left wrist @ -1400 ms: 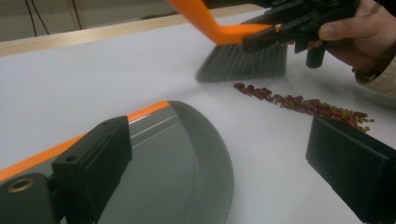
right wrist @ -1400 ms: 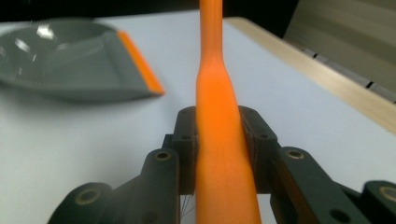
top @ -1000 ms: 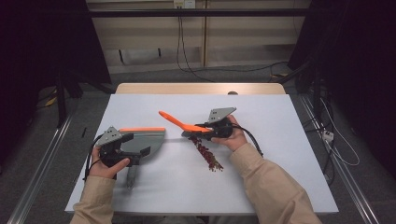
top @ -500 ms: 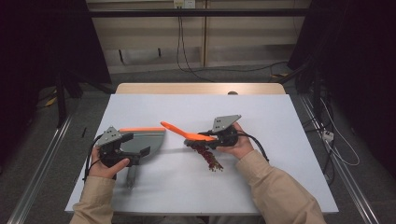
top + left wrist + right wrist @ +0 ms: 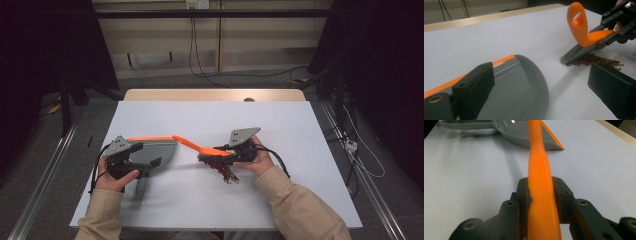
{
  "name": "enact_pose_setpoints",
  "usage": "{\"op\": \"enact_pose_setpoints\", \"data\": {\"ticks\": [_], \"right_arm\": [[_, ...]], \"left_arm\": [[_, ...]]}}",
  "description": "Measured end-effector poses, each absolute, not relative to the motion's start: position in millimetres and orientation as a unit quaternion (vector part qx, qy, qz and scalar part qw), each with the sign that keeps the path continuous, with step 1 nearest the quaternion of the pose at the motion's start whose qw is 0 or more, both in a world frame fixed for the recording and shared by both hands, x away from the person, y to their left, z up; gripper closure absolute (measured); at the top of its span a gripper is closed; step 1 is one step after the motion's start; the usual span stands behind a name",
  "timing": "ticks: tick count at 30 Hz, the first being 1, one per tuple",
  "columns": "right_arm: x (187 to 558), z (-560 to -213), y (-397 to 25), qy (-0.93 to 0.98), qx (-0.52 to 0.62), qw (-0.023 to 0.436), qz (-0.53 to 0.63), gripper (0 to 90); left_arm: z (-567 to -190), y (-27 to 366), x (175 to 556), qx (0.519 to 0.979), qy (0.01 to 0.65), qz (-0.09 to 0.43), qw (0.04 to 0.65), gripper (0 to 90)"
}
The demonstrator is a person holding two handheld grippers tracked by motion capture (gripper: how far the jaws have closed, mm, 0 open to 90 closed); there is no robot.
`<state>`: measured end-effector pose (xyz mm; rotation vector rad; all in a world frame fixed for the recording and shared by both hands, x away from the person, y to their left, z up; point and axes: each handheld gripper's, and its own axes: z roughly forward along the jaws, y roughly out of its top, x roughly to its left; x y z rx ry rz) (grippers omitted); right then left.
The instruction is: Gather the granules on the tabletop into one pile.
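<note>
A grey dustpan (image 5: 159,149) with an orange edge lies flat on the white table (image 5: 210,117), its mouth facing right. My left gripper (image 5: 149,156) hovers over it, jaws wide apart on either side of the pan (image 5: 519,85). To its right my right gripper (image 5: 216,153) is shut on the orange handle of a small brush (image 5: 197,146). The handle (image 5: 539,165) runs between the jaws toward the dustpan (image 5: 524,137). The brush's grey bristles (image 5: 575,53) rest on the table at the edge of a pile of dark red and green beans (image 5: 225,171) (image 5: 596,60).
The table's wooden far edge (image 5: 215,95) lies beyond the white surface. Cables (image 5: 350,145) and metal rails run along the floor on both sides. Open white surface lies between the dustpan's mouth and the beans.
My right gripper has drawn the brush slightly toward the person and lowered its handle, and the beans have shifted a little with it. The left gripper and dustpan stayed put.
</note>
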<state>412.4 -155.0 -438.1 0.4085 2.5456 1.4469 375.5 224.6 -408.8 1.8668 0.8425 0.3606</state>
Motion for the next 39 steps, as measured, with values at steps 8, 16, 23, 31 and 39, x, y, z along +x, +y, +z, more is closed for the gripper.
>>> {"op": "enact_pose_setpoints", "data": {"ticks": [8,16,23,31,39], "right_arm": [[407,-437,-156,0.858,0.139,0.085,0.488,70.4],[403,-437,-157,0.856,0.141,0.074,0.492,70.4],[406,-436,-159,0.851,0.160,0.072,0.495,70.4],[411,-432,-157,0.853,0.205,0.070,0.474,68.8],[417,-430,-152,0.859,0.224,0.066,0.456,64.7]], "left_arm": [[-408,224,375,0.776,0.347,0.150,0.506,7.0],[-409,222,375,0.777,0.345,0.149,0.505,7.0],[-409,222,375,0.776,0.346,0.149,0.505,7.0],[-410,220,376,0.779,0.345,0.146,0.503,7.0],[-410,220,376,0.779,0.345,0.145,0.503,7.0]]}}
